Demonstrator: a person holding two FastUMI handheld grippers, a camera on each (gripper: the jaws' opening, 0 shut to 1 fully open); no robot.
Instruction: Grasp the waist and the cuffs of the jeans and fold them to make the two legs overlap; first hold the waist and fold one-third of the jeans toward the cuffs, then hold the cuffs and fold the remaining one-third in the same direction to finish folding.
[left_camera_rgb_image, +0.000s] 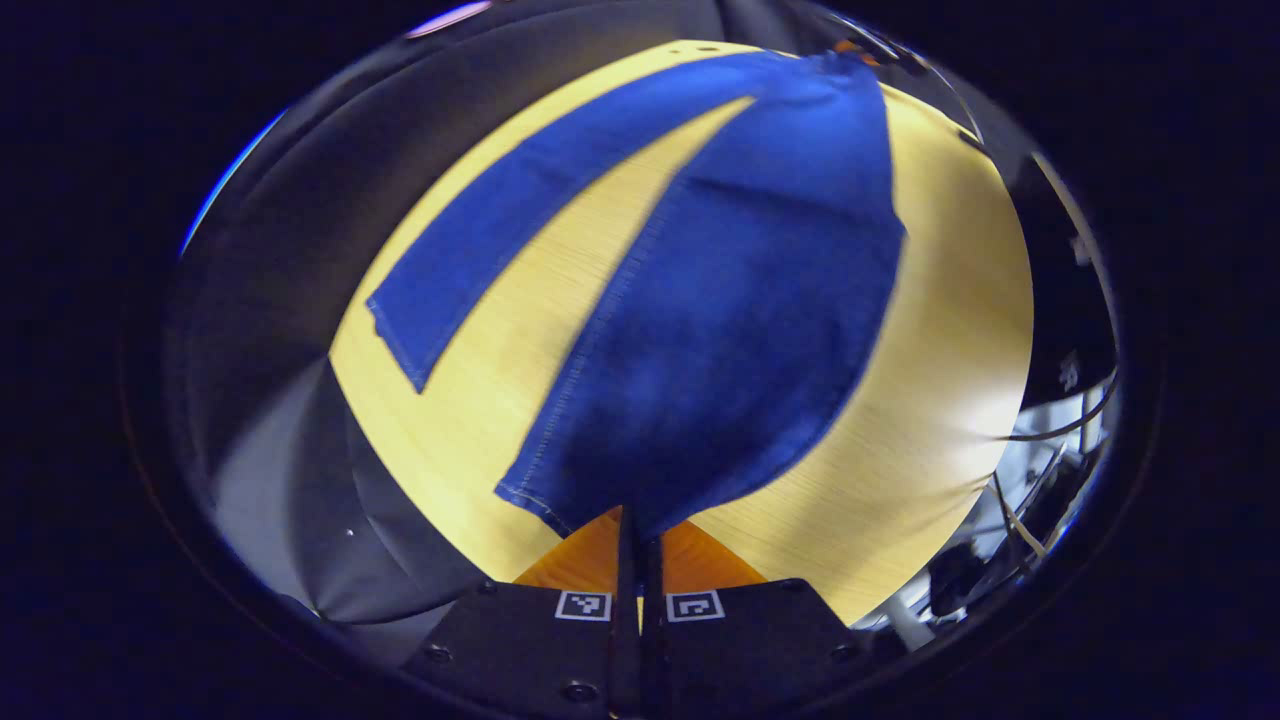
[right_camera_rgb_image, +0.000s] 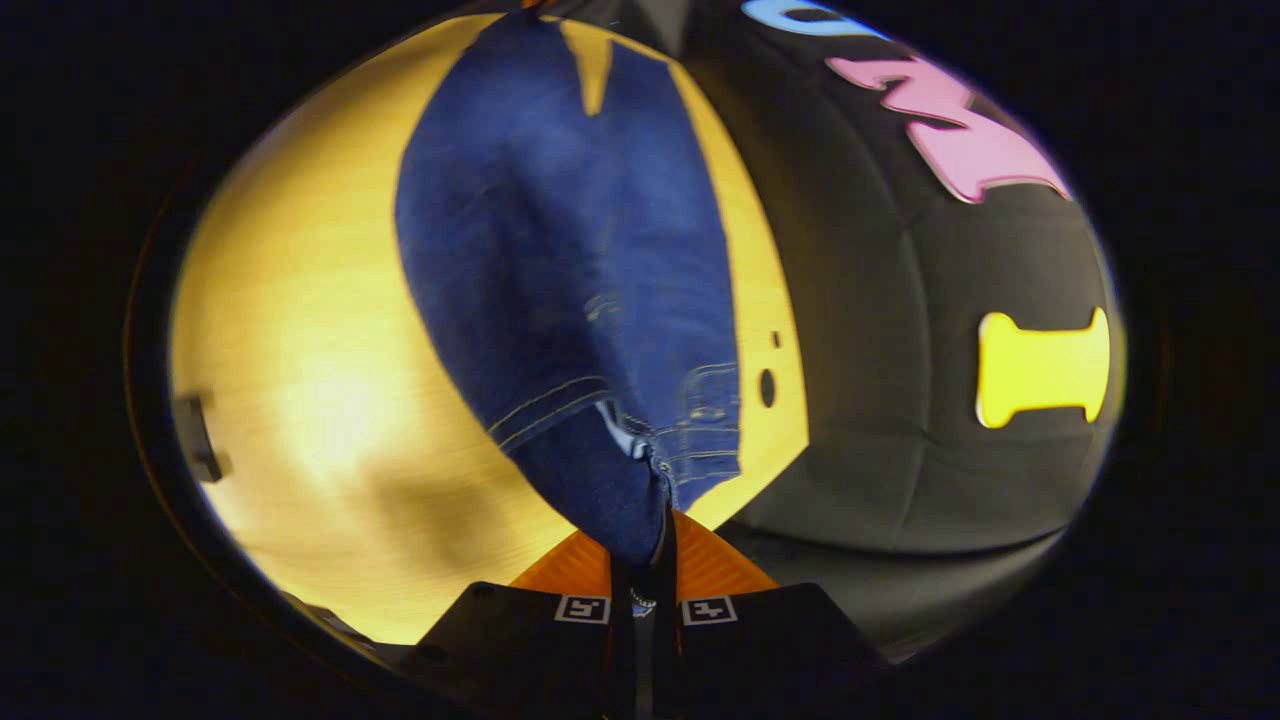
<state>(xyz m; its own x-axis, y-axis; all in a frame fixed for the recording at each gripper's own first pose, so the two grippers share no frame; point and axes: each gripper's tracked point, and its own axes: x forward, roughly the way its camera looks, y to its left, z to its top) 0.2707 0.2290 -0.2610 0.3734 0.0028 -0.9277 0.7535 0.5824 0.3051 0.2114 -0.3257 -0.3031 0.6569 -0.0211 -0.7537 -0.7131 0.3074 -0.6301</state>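
Observation:
Blue jeans (left_camera_rgb_image: 730, 330) lie spread on a light wooden table (left_camera_rgb_image: 950, 330). In the left gripper view my left gripper (left_camera_rgb_image: 638, 545) is shut on the cuff of the near leg, which is lifted off the table and blurred. The other leg (left_camera_rgb_image: 520, 210) lies flat at the left, its cuff toward me. In the right gripper view my right gripper (right_camera_rgb_image: 645, 560) is shut on the waist of the jeans (right_camera_rgb_image: 570, 260), the waistband bunched and raised at the fingers. From there the denim runs away across the table (right_camera_rgb_image: 310, 400) to the far edge.
The black cloth wall (right_camera_rgb_image: 900, 350) rises close beside the table's right edge in the right gripper view, near two small holes (right_camera_rgb_image: 767, 386) in the tabletop. A dark bracket (right_camera_rgb_image: 198, 438) sits at the table's left edge. Cables and white frame parts (left_camera_rgb_image: 1050, 470) lie past the table in the left gripper view.

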